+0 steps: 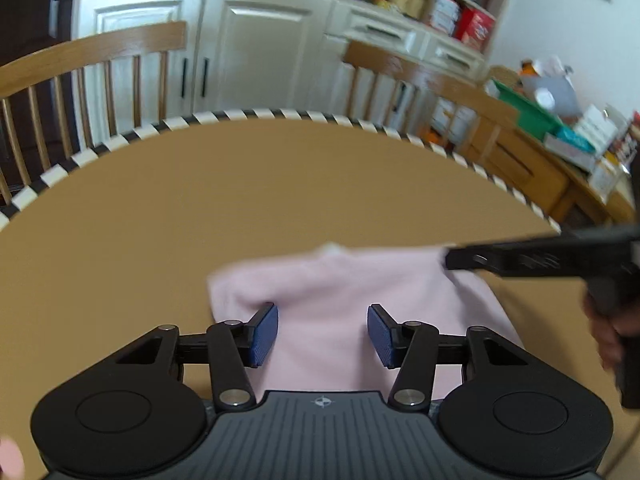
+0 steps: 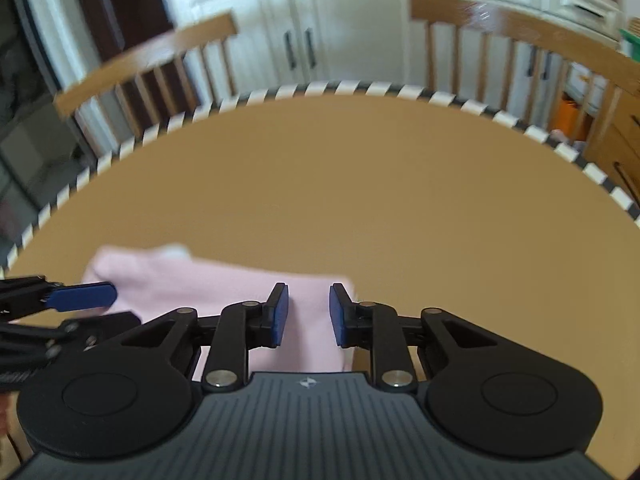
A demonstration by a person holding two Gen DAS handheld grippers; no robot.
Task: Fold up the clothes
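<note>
A folded pale pink garment [image 1: 336,300] lies flat on the tan table near its front edge; it also shows in the right wrist view [image 2: 224,292]. My left gripper [image 1: 322,334] is open, its blue pads apart just above the cloth's near part, holding nothing. My right gripper [image 2: 308,314] is open over the cloth's right end, with nothing between its pads. The right gripper shows from the side in the left wrist view [image 1: 452,258] at the cloth's far right corner. The left gripper shows at the left edge of the right wrist view [image 2: 108,308].
The tan table [image 1: 200,192] has a black-and-white striped rim [image 1: 256,114]. Wooden chairs [image 1: 100,52] stand behind it, before white cabinets [image 1: 260,40]. A cluttered wooden sideboard with a green bin [image 1: 532,112] is at the right.
</note>
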